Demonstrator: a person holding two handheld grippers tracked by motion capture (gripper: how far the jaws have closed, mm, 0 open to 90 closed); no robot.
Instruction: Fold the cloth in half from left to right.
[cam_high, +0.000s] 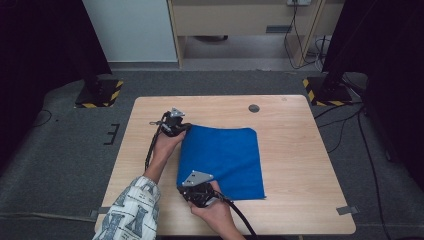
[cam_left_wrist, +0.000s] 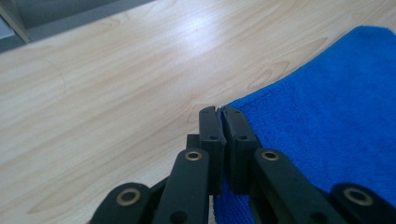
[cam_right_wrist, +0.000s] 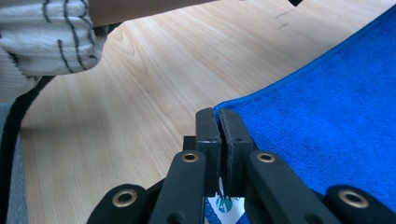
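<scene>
Cloth: your blue cloth (cam_high: 222, 161) lies spread on the wooden table (cam_high: 300, 165), a little left of the middle, with its left edge running between your two grippers.
Left gripper: your left gripper (cam_high: 181, 128) sits at the cloth's far left corner; in the left gripper view (cam_left_wrist: 219, 122) its jaws are pressed together on that corner, the blue edge caught between the pads.
Right gripper: your right gripper (cam_high: 196, 189) is at the near left corner; in the right gripper view (cam_right_wrist: 218, 123) its jaws are clamped on the hem, and a small white label (cam_right_wrist: 225, 205) shows under them.
Hands: your left hand (cam_high: 167, 145) comes in along the cloth's left side, its patterned sleeve (cam_high: 131, 210) over the table's near edge; your right hand (cam_high: 216, 212) holds its gripper from below.
Cables: a black cable (cam_high: 151, 145) trails from each gripper toward you.
Table: a round dark grommet (cam_high: 254, 108) lies near the far edge, well apart from the cloth.
</scene>
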